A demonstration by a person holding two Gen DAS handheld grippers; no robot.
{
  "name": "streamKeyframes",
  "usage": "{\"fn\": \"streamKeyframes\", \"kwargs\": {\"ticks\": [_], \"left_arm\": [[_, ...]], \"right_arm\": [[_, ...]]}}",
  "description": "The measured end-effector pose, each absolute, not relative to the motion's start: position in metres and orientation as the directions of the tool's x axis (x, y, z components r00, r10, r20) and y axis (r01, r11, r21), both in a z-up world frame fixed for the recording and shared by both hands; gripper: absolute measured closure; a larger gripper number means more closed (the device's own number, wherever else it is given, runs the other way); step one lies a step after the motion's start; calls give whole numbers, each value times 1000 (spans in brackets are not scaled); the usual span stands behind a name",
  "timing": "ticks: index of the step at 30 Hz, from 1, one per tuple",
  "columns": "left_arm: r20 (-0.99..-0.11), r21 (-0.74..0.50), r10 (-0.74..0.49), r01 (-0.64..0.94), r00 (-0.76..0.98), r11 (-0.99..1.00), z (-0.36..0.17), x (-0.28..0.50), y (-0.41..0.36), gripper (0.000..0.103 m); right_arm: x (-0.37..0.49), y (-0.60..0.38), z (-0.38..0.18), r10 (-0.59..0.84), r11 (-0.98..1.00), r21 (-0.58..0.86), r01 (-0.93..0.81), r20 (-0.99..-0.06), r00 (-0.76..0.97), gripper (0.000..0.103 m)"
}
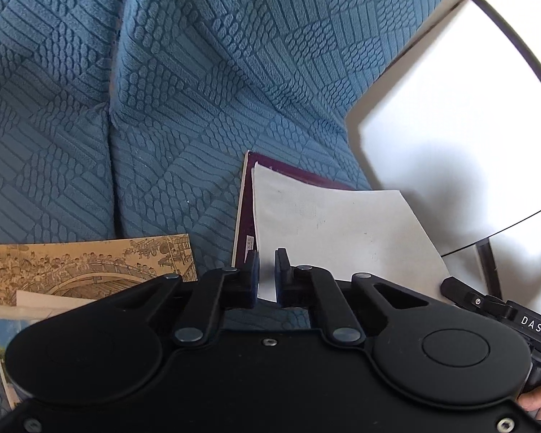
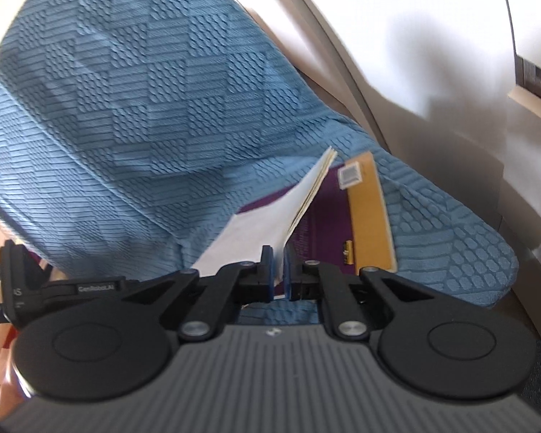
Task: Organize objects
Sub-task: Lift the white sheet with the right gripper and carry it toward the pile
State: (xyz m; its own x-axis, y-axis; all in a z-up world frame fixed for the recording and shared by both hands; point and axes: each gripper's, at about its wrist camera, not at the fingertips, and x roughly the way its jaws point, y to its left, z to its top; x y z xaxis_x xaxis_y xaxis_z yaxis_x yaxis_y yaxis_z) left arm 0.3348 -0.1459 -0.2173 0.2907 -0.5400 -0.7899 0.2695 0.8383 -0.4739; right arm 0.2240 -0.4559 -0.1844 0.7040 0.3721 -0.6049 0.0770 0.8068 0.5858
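Note:
A thin white booklet [image 1: 335, 223] is raised at a slant over a purple book [image 1: 247, 198] that lies on the blue sofa seat. My left gripper [image 1: 267, 270] is shut on the booklet's near left corner. In the right wrist view my right gripper [image 2: 277, 270] is shut on the near edge of the same white booklet [image 2: 263, 223], whose pages fan slightly at the far end. Under it the purple book [image 2: 324, 223] shows a yellow band [image 2: 369, 213] along its right side and a small barcode label.
A tan book with an old line drawing [image 1: 90, 263] lies on other papers [image 1: 3, 342] at the lower left of the seat. The textured blue sofa back [image 1: 198, 90] rises behind. A white wall [image 1: 451, 108] and a black cable [image 1: 505, 25] stand right.

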Motion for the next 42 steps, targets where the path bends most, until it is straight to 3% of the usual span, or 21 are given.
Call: {"fn": "streamKeyframes", "kwargs": {"ticks": [25,34,42], "left_arm": [[-627,-619,-625,189,466,762,-92,268,-19,98],[-621,-609,-593,161,512,777,-91,237,28,98],[-645,-646,-581,51,497,762,-138,205,69,98]], "right_arm": [[162,-384,-64,477,784,602,-148,-433,765,96],[133,-348,-66,510,777,597,-199,-413,754,96],[114,-321,-100,539,779,592,-207,-464,702,96]]}}
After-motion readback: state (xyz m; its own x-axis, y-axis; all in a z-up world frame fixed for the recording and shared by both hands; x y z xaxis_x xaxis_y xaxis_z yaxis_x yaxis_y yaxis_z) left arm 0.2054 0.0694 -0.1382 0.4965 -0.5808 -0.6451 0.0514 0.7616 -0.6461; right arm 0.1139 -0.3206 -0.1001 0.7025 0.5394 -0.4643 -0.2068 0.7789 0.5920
